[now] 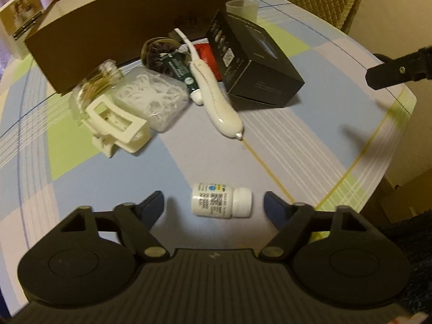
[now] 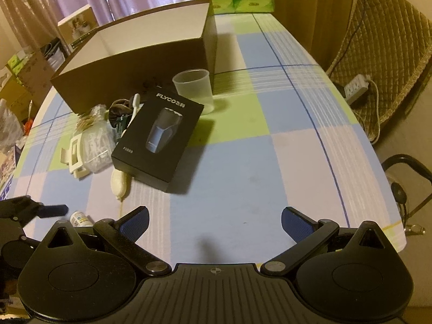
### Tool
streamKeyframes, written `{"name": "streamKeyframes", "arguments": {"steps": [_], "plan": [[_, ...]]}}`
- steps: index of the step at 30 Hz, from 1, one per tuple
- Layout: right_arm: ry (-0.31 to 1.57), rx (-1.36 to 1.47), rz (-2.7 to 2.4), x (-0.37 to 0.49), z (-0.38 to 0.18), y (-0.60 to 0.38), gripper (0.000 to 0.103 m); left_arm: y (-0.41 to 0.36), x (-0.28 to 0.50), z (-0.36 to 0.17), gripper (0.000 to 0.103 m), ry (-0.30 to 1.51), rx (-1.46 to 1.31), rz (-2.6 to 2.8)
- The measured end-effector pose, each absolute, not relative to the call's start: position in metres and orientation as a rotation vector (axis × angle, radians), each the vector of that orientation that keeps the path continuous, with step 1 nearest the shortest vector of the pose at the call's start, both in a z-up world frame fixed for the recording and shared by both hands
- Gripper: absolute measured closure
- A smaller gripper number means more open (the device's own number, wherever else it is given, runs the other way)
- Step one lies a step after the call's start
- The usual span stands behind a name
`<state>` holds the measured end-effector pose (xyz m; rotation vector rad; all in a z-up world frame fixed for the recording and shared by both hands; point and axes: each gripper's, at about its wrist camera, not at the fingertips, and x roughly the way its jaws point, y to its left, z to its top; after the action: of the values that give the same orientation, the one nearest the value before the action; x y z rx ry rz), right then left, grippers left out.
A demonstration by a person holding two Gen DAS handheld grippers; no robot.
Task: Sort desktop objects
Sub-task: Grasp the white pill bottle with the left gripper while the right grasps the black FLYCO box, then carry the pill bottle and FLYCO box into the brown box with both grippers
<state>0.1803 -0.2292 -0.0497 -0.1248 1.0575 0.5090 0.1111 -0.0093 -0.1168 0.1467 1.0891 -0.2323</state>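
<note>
White bottle (image 1: 221, 200) lies between wide-open hand-held gripper (image 1: 213, 202) jaws.

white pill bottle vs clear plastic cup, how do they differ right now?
The small white pill bottle lies on its side; the clear plastic cup stands upright. The bottle is opaque, capped and labelled; the cup is translucent, open-topped and plain. The bottle sits alone between the open left gripper's fingers; the cup stands beside the big brown cardboard box, behind the black shaver box. Both rest on the checked tablecloth, ungrasped.
</note>
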Motion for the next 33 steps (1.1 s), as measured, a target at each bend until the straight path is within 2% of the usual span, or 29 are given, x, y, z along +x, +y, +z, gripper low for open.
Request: {"name": "streamKeyframes", "arguments": {"steps": [3,4,6,17,28,30,33], "plan": [[1.059,-0.121,0.504,0.182,-0.051,-0.229,0.002,-0.011,0.114,-0.121,0.048,1.099,0.141,-0.253],[1.060,-0.119,0.504,0.183,-0.051,-0.229,0.002,-0.010,0.115,-0.123,0.057,1.105,0.137,-0.258],[1.061,-0.114,0.506,0.184,-0.051,-0.228,0.002,-0.009,0.114,-0.123,0.061,1.097,0.134,-0.259],[1.030,-0.086,0.569,0.198,-0.054,-0.202,0.002,0.027,0.112,-0.100,0.061,1.057,0.048,-0.122],[1.074,0.145,0.580,0.248,-0.076,-0.164,0.002,0.069,0.126,-0.078,0.061,1.006,-0.012,0.042],[1.090,0.183,0.568,0.256,-0.081,-0.160,0.004,0.075,0.129,-0.075,0.061,0.999,-0.027,0.070],[1.110,0.226,0.556,0.267,-0.085,-0.154,0.013,0.082,0.133,-0.072,0.061,0.990,-0.044,0.095]]}}
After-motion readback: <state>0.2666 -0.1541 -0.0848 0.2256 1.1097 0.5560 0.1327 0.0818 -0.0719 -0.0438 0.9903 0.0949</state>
